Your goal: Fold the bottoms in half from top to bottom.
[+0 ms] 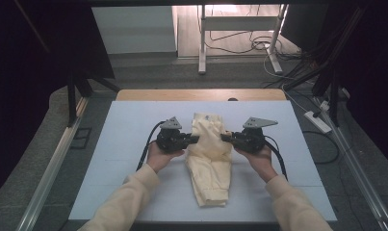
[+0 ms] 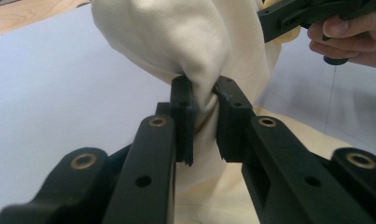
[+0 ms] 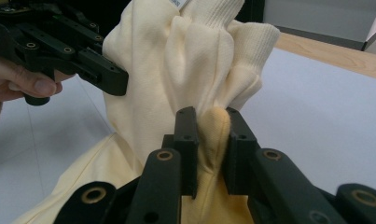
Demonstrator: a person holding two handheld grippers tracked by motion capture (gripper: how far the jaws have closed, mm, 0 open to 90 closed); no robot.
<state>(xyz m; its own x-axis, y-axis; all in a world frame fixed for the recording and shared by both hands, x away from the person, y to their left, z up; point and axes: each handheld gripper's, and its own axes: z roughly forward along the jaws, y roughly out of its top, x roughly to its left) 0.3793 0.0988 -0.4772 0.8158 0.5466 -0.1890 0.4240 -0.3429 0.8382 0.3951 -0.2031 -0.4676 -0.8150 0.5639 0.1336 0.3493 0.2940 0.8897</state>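
Pinching a fold of pale yellow fabric, the left gripper's (image 2: 204,123) fingers (image 2: 183,116) are drawn close on the garment's (image 1: 210,159) left edge, cloth bunched between them. The right gripper's (image 3: 212,149) fingers (image 3: 239,144) likewise squeeze a raised ridge of the same garment on its opposite edge, near a ribbed cuff or hem (image 3: 248,35).

From the high view, the two grippers face each other across the garment's upper half, left gripper (image 1: 194,139) and right gripper (image 1: 225,137) each touching the cloth. The pinched part is lifted and gathered, while the lower portion lies flat toward the person. Each gripper is held in a hand, left hand (image 1: 160,155) and right hand (image 1: 259,156), with cream sleeves (image 1: 129,197) entering from below. The garment sits near the middle of the white surface (image 1: 114,139), whose far edge shows bare wood (image 1: 148,95).
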